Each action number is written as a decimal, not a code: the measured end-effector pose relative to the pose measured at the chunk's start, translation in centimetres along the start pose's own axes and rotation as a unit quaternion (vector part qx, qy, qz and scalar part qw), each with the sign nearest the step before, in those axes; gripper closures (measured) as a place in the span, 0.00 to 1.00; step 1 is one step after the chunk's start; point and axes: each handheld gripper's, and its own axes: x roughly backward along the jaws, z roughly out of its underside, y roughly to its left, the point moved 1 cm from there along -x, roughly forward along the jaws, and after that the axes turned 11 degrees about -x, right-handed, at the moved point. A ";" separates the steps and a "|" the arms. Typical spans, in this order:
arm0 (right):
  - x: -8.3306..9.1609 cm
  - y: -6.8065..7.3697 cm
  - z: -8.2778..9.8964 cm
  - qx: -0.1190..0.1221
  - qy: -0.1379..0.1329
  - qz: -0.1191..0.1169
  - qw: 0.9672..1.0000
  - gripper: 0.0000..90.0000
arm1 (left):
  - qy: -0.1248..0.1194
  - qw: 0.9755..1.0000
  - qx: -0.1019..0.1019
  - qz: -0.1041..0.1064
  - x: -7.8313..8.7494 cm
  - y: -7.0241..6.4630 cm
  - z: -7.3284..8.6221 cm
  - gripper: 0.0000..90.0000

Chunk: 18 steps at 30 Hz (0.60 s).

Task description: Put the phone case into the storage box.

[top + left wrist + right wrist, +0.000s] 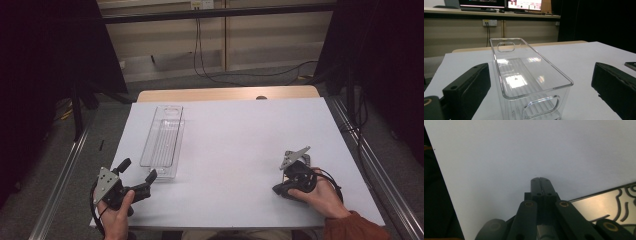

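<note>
A long clear plastic bin lies empty on the white table, left of the middle. My left gripper is held just before the bin's near end, open. In the left gripper view its two black jaws stand wide on either side of the bin, apart from its walls. At the right of the table a hand holds my right gripper, tilted down at the tabletop. Its jaws are pressed together with nothing between them.
A flat shiny plate with black line markings lies on the table beside the right gripper's jaws; its dark edge shows at the far right of the left gripper view. Metal rails run along both table sides. Cables lie on the floor beyond.
</note>
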 end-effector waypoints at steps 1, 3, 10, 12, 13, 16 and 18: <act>0.1 -0.1 0.1 -0.001 0.001 0.001 1.000 1.00 | 0.000 1.000 0.000 0.000 0.0 0.0 0.0 0.03; 0.2 -0.3 0.3 -0.003 -0.003 -0.003 1.000 1.00 | 0.001 1.000 0.000 0.000 0.0 0.0 0.0 0.03; 0.6 -0.7 0.7 -0.009 -0.003 0.002 1.000 1.00 | 0.001 1.000 0.000 0.000 0.0 0.0 0.0 0.03; 0.7 -0.7 0.8 -0.015 -0.003 0.005 1.000 1.00 | 0.001 1.000 -0.001 0.002 0.0 0.0 0.0 0.03; 0.7 -0.8 0.9 -0.018 -0.005 0.008 1.000 1.00 | 0.001 1.000 -0.001 0.003 0.0 0.0 0.0 0.03; 0.9 -1.3 1.0 -0.015 -0.010 0.011 1.000 1.00 | 0.001 1.000 -0.001 0.002 0.0 0.0 0.0 0.03; 1.0 -1.3 1.1 -0.021 -0.010 0.013 1.000 1.00 | 0.001 1.000 -0.001 0.002 0.0 0.0 0.0 0.03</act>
